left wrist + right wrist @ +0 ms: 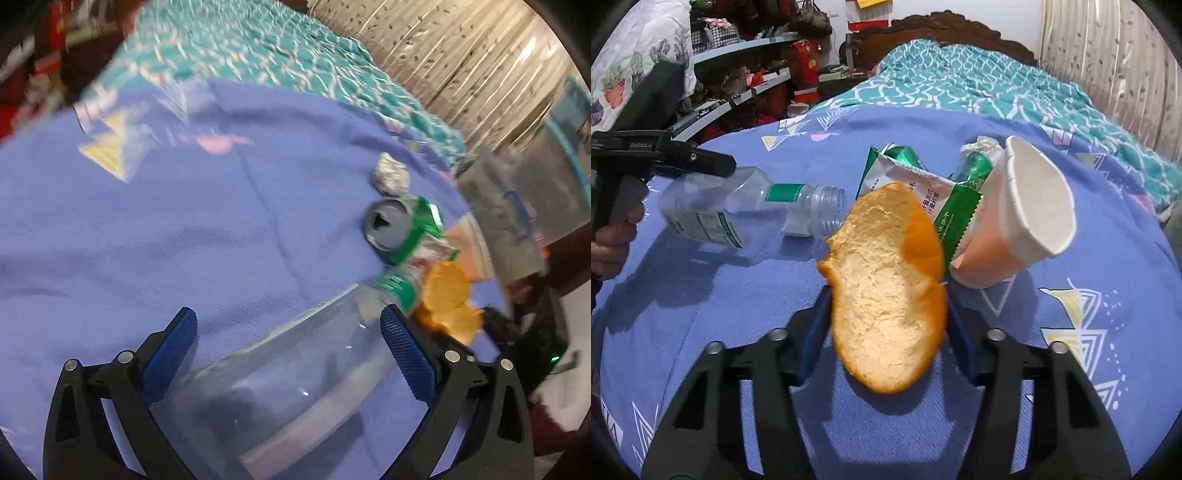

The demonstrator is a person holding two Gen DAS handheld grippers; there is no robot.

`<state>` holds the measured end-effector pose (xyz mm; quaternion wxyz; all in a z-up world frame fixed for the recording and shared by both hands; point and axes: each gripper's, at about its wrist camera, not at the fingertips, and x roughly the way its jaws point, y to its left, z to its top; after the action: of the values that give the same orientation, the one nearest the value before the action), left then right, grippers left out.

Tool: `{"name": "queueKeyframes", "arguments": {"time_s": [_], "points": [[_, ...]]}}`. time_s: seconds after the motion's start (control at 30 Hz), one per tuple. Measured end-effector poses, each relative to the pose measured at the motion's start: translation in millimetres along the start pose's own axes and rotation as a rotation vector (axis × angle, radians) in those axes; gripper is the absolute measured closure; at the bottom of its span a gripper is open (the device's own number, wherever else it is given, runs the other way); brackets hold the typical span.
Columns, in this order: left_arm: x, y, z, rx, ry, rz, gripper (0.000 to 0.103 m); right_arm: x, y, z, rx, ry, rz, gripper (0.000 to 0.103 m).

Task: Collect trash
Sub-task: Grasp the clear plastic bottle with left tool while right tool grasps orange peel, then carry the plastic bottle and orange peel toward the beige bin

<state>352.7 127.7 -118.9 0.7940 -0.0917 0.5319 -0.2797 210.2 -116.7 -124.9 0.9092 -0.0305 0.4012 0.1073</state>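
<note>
My right gripper (888, 295) is shut on a piece of orange peel (886, 291) and holds it above the blue bedsheet (701, 317). My left gripper (288, 325) is open, its jaws astride a clear plastic bottle (295, 358) that lies on the sheet; the bottle (746, 210) and the left gripper (665, 162) also show in the right wrist view. Behind the peel lie green-and-white wrappers (923, 177) and a crushed paper cup (1023, 206). The left wrist view shows a green can (399, 229), a foil ball (389, 175) and the peel (447, 295).
A teal patterned quilt (979, 85) covers the far half of the bed. Cluttered shelves (746, 74) stand at the left and a curtain (1108, 55) at the right. A grey object (498, 221) hangs past the bed's right edge.
</note>
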Motion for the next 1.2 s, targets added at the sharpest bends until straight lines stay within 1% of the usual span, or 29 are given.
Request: {"name": "queueKeyframes", "arguments": {"time_s": [0.07, 0.1, 0.23, 0.3, 0.33, 0.4, 0.47, 0.53, 0.6, 0.63, 0.7, 0.73, 0.77, 0.9, 0.93, 0.97, 1.0, 1.07, 1.1, 1.17, 1.2], "points": [[2.2, -9.4, -14.3, -0.004, 0.019, -0.026, 0.009, -5.0, 2.1, -3.8, 0.008, -0.001, 0.019, 0.054], [4.2, -19.3, -24.4, 0.014, 0.030, -0.026, 0.009, -7.2, 3.1, -6.2, 0.009, -0.003, 0.025, 0.055], [15.3, -59.6, -65.3, 0.074, 0.077, 0.003, 0.009, -21.8, 5.9, -19.8, 0.021, -0.016, 0.052, 0.059], [19.0, -85.1, -87.6, 0.109, 0.071, 0.057, 0.009, -29.2, 4.9, -28.1, 0.036, -0.018, 0.074, 0.061], [19.6, -93.0, -93.6, 0.121, 0.064, 0.082, 0.009, -34.2, 5.0, -33.5, 0.043, -0.021, 0.079, 0.061], [20.6, -111.8, -103.4, 0.147, 0.041, 0.189, 0.009, -40.3, 3.5, -41.0, 0.058, -0.023, 0.088, 0.061], [23.2, -121.9, -100.9, 0.165, 0.019, 0.314, 0.009, -43.8, 2.5, -45.6, 0.064, -0.024, 0.086, 0.061], [24.9, -128.7, -93.3, 0.165, 0.012, 0.403, 0.009, -46.0, 3.3, -49.1, 0.059, -0.024, 0.075, 0.057], [25.3, -128.8, -82.4, 0.125, 0.016, 0.408, 0.009, -44.9, 1.6, -51.8, 0.068, -0.014, 0.070, 0.043], [23.7, -129.3, -78.4, 0.104, 0.016, 0.404, 0.009, -44.7, -0.3, -53.2, 0.080, -0.011, 0.072, 0.041], [20.1, -134.2, -72.3, 0.093, 0.004, 0.391, 0.009, -44.6, -2.1, -54.9, 0.083, -0.010, 0.071, 0.034], [19.8, -139.3, -68.6, 0.093, -0.002, 0.414, 0.009, -44.1, -1.6, -55.6, 0.079, -0.009, 0.061, 0.032], [22.6, -142.8, -64.9, 0.090, 0.001, 0.453, 0.009, -42.7, -1.0, -55.8, 0.076, -0.004, 0.052, 0.028], [42.8, -137.9, -56.6, 0.078, 0.041, 0.536, 0.009, -37.4, -2.5, -55.9, 0.075, 0.025, 0.051, 0.024], [49.8, -131.7, -57.4, 0.064, 0.056, 0.571, 0.016, -37.3, -4.3, -56.2, 0.081, 0.027, 0.055, 0.024], [52.0, -126.9, -58.0, 0.050, 0.071, 0.560, 0.036, -39.0, -6.9, -57.3, 0.090, 0.022, 0.076, 0.032], [53.0, -121.8, -61.5, 0.024, 0.084, 0.535, 0.042, -43.0, -9.4, -59.3, 0.099, 0.007, 0.094, 0.046], [46.8, -119.5, -67.8, 0.013, 0.057, 0.515, 0.043, -51.0, -13.8, -63.3, 0.110, -0.011, 0.095, 0.059], [43.2, -121.9, -73.3, 0.021, 0.052, 0.500, 0.043, -53.9, -16.0, -65.6, 0.119, -0.013, 0.094, 0.061], [37.0, -129.7, -86.8, 0.038, 0.050, 0.443, 0.043, -63.8, -24.0, -75.8, 0.153, -0.019, 0.098, 0.062], [32.7, -136.9, -97.4, 0.053, 0.050, 0.396, 0.043, -67.6, -27.6, -80.2, 0.164, -0.020, 0.099, 0.063]]}}
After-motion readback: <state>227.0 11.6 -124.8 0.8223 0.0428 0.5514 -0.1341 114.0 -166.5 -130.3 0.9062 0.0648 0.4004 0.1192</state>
